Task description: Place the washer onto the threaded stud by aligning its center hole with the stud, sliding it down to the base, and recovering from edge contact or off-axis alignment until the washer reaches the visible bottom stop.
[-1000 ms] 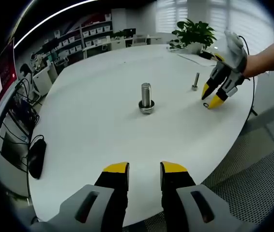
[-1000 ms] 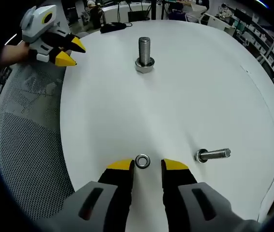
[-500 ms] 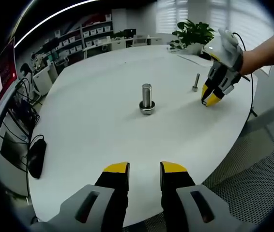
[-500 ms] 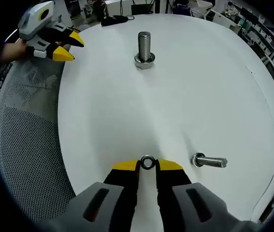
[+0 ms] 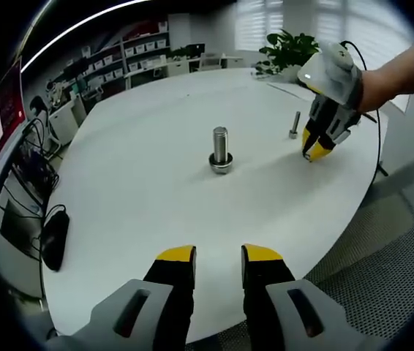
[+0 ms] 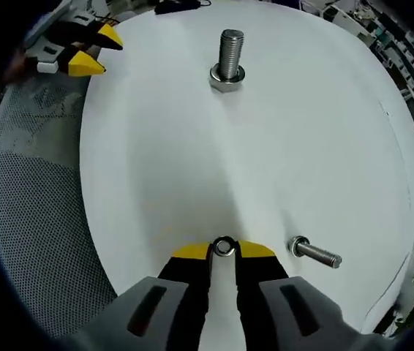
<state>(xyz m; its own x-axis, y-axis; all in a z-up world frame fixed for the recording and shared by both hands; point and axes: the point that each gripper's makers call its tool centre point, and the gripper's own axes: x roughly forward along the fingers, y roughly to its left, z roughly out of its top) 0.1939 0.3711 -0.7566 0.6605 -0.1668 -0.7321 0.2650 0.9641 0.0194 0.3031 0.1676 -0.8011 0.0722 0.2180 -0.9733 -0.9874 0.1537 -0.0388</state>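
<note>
Washer sits pinched between your right gripper tips, low over the bench. Lift it level, carry it forward to the upright stud ahead, and centre the hole before lowering.

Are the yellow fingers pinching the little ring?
Touching. In the right gripper view, the right gripper has both yellow fingers pressed against the washer, no gap either side.

On the counter the threaded stud stands upright near the middle. In the right gripper view the washer sits between the jaws of the right gripper, a bolt lying just to its right (on its side). The left gripper is beyond the counter's far-left edge.
</note>
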